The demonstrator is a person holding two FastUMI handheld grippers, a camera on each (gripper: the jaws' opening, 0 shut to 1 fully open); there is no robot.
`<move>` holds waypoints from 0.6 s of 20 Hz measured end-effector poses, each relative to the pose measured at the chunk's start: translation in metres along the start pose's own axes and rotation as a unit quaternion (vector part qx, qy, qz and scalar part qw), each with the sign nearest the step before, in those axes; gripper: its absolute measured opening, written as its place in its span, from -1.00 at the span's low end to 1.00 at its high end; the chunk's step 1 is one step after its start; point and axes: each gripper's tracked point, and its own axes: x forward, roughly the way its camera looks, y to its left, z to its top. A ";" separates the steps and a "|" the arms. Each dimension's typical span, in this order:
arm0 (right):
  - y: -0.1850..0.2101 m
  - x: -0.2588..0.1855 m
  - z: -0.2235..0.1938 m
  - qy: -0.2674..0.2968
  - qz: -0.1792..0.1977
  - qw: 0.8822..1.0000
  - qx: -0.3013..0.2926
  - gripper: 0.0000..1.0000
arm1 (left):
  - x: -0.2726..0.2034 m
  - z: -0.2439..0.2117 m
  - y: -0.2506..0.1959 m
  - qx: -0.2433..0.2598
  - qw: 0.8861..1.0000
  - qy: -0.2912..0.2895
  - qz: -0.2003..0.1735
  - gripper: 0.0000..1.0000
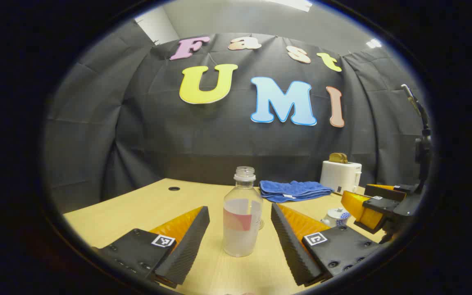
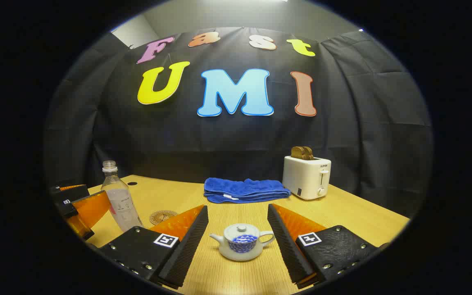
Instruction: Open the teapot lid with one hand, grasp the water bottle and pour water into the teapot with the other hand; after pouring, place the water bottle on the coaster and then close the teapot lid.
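Bottle (image 1: 242,213) upright, uncapped, between apart left gripper (image 1: 240,229); teapot (image 2: 242,242) spout leftward, lidded, right gripper (image 2: 238,233) apart

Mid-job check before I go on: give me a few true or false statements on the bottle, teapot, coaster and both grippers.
1. The teapot has its lid on. True.
2. The water bottle is capped. False: its neck is open.
3. The left gripper is shut on the bottle. False: its fingers stand apart on either side, not touching.
4. The bottle stands on the coaster. False: it stands on the table beside it.
5. The right gripper is open around the teapot. True.
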 end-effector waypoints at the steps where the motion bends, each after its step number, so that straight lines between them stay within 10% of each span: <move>1: -0.001 0.002 -0.002 0.002 0.000 1.000 0.001 0.82 | -0.001 -0.001 0.000 0.000 1.000 0.001 0.000 1.00; 12: -0.001 0.013 -0.011 0.016 0.006 1.000 -0.005 0.81 | 0.001 0.000 0.001 0.002 1.000 -0.003 0.001 1.00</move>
